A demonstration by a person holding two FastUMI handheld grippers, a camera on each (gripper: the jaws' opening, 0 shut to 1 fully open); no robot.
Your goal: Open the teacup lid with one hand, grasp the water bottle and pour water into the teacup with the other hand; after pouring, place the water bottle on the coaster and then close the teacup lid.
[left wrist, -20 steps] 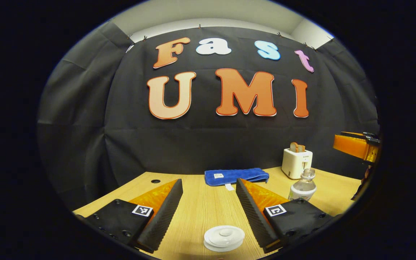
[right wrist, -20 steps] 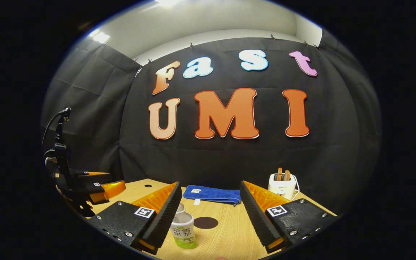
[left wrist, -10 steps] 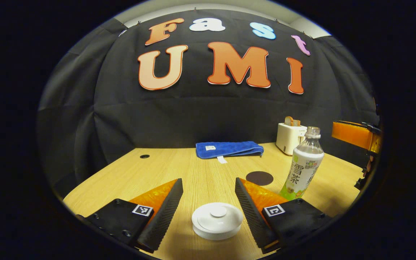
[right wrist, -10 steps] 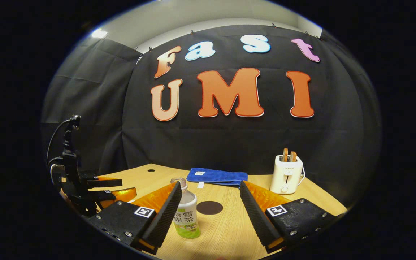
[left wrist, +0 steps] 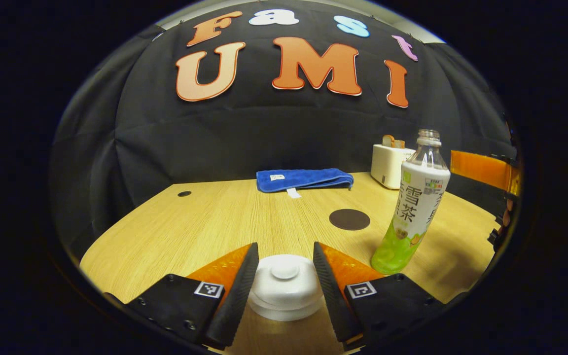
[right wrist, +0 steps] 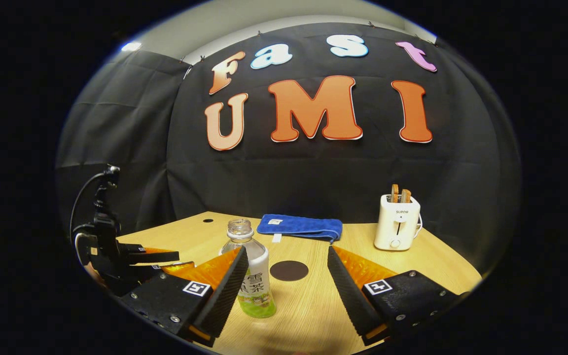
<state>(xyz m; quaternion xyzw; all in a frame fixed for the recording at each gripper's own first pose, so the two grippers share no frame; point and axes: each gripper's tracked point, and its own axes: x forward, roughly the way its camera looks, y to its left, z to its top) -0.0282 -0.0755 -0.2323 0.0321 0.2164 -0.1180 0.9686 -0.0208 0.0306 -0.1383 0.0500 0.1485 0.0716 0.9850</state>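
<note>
Since a second ago my left gripper [left wrist: 284, 268] has dropped low and forward, so the white teacup lid [left wrist: 285, 278], which lay well short of the jaws, now sits right between them. Its knob is centred in the gap. Those jaws are spread just wider than the lid, one pad at its 9 o'clock side and one at its 3 o'clock side; I cannot tell whether either pad touches it yet. The teacup under the lid is mostly hidden from me.

In the left gripper view the water bottle [left wrist: 414, 202] stands upright on the counter [left wrist: 190, 227] at about 2 o'clock from the lid, uncapped, with green liquid low in it. The dark round coaster [left wrist: 349, 219] lies bare at 1 o'clock, just beside the bottle.

My right gripper [right wrist: 286, 286] has also come lower; its jaws are wide apart and hold nothing. In the right gripper view the bottle [right wrist: 252, 281] stands partly behind the left-hand finger [right wrist: 222, 293], off the centre of the gap, and the coaster [right wrist: 289, 270] is at 12 o'clock between the fingers. A blue towel [right wrist: 300, 227] and a white toaster [right wrist: 396, 222] sit at the far edge.
</note>
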